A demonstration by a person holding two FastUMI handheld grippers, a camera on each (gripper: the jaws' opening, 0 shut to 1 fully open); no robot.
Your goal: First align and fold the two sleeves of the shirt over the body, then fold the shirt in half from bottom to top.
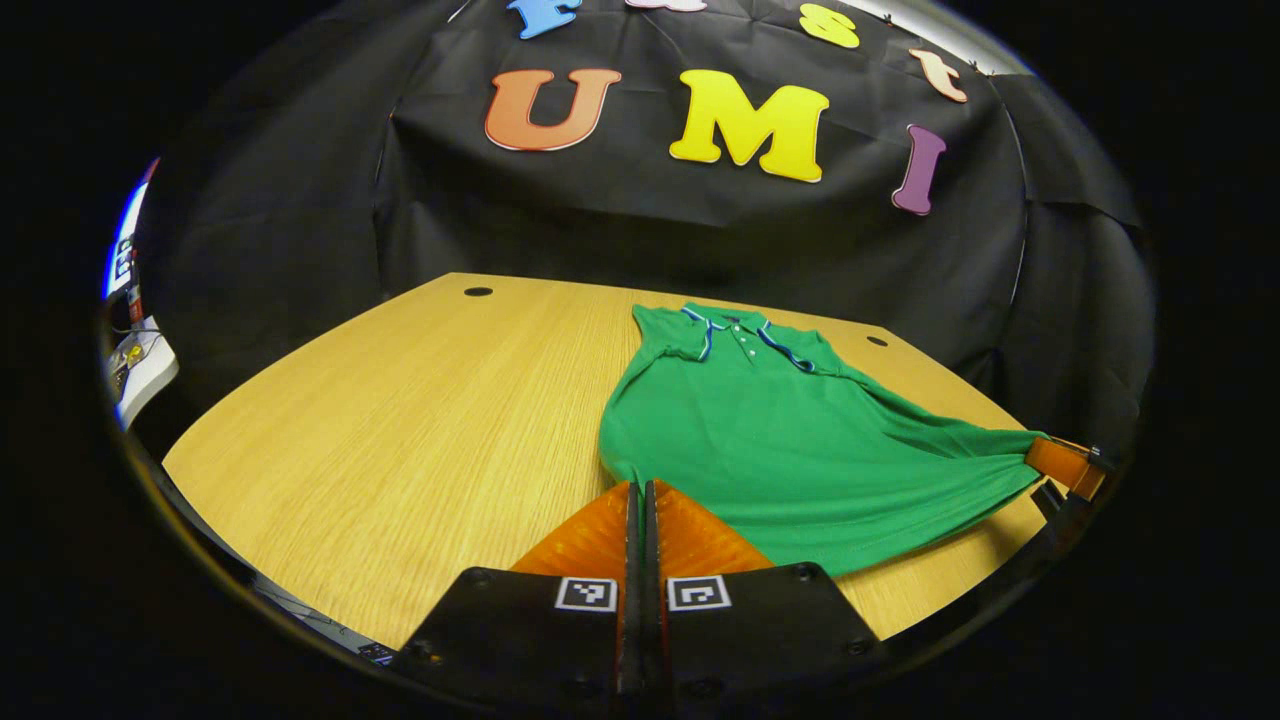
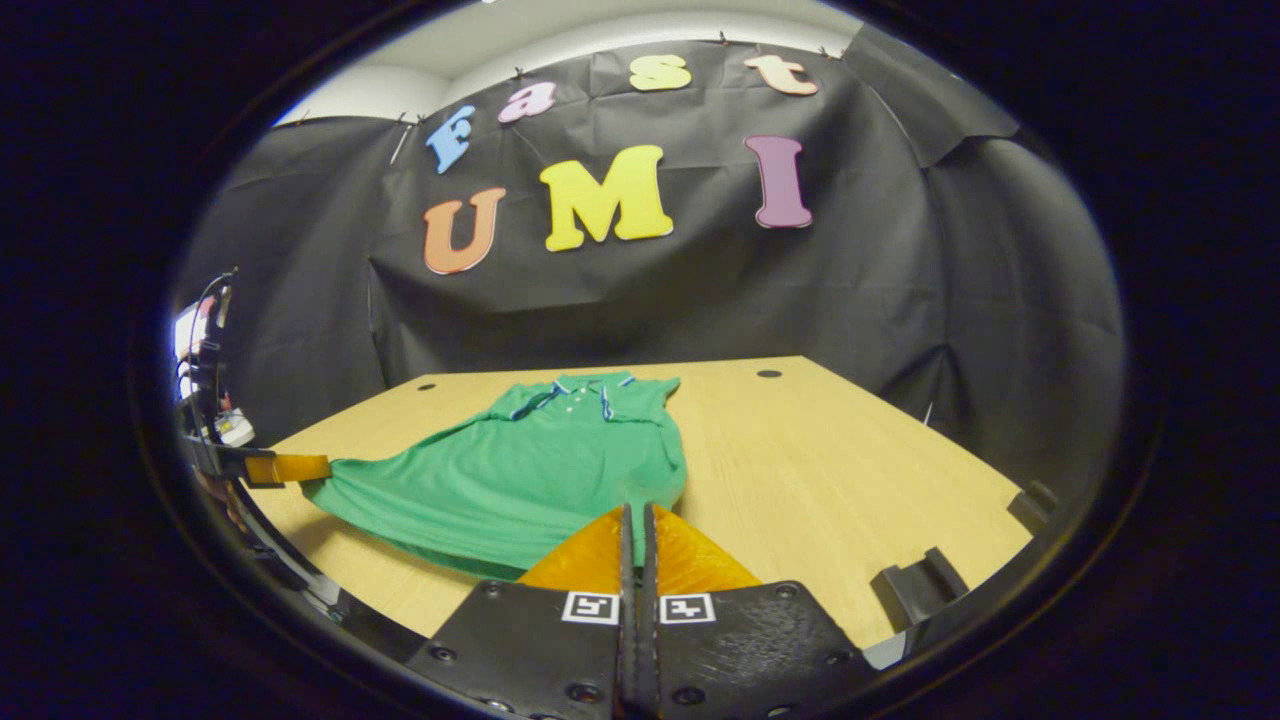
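Nearest us in the left gripper view, our left gripper [image 1: 640, 490] has its two fingers pressed together, with the bottom corner of the green shirt [image 1: 780, 440] pinched between their tips. Across the table [image 1: 400, 420], at the right edge of that view, we see the right gripper [image 1: 1060, 462] gripping the other bottom corner, and the hem between the two is pulled taut and lifted off the wood.

From the right gripper view, our right gripper [image 2: 637, 510] is likewise clenched, its fingertips closed on the shirt [image 2: 530, 470] at the hem. The left gripper [image 2: 290, 468] shows at the left edge, gripping the far corner, with the cloth stretched into a point toward it.

We see the shirt lying face up on the table [image 2: 850, 470], collar [image 1: 742, 330] toward the booth wall, its white buttons visible at the placket. The sleeves lie folded in over the body, so the sides run straight from the shoulders down. The upper half rests flat on the wood, while the lower part rises toward our two grippers.
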